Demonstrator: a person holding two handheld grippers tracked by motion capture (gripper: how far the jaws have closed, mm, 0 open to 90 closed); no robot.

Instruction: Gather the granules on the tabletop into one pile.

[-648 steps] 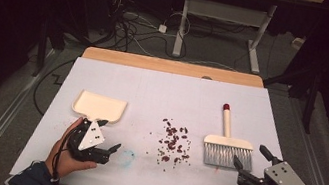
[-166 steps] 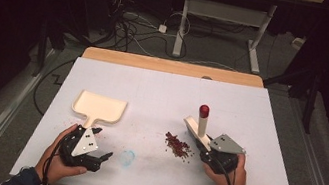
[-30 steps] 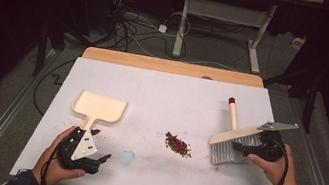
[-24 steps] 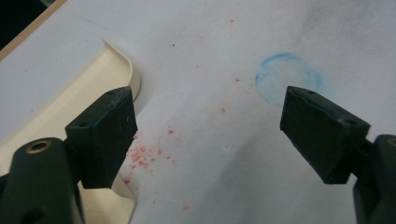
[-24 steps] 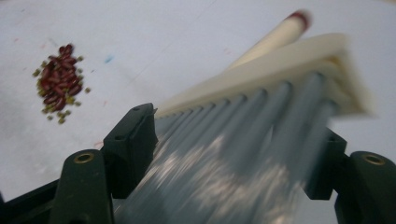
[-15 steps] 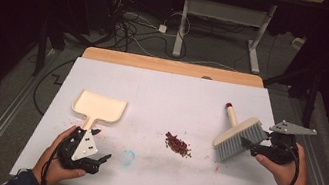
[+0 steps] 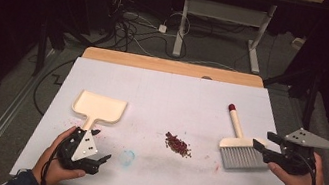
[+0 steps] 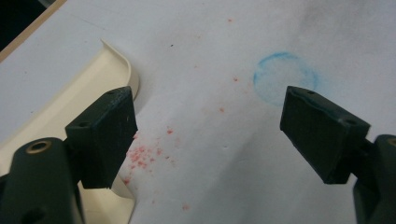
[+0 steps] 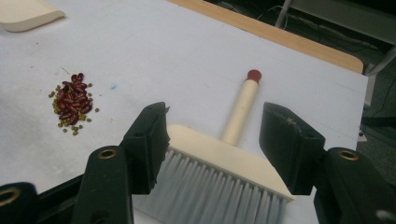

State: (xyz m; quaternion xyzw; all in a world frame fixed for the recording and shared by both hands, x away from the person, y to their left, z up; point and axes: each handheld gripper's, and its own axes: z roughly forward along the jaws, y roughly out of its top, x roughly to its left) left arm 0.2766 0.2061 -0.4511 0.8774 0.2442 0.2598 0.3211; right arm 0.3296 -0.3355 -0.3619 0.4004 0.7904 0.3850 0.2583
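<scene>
A cream hand brush [image 7: 237,147] with grey bristles and a red-tipped handle lies flat on the white table at the right. My right gripper [image 7: 265,142] hovers just right of its head, open. In the right gripper view the brush [image 9: 224,158] lies between the spread jaws of that gripper [image 9: 217,116]. A small pile of red and green beans [image 7: 178,144] [image 9: 72,103] sits mid-table. The cream dustpan [image 7: 99,107] [image 8: 70,102] lies at the left. My left gripper [image 7: 98,146] [image 8: 208,100] rests open by the end of the pan's handle, holding nothing.
A blue ring mark [image 7: 127,157] [image 8: 285,77] and faint red specks stain the table surface near the left gripper. A wooden strip [image 7: 172,67] edges the table's far side. Cables and desk legs lie on the dark floor beyond.
The right gripper carried the tilted brush right, laid it flat on the table and opened. Beans scattered earlier now form a tight pile. The left gripper stayed put.
</scene>
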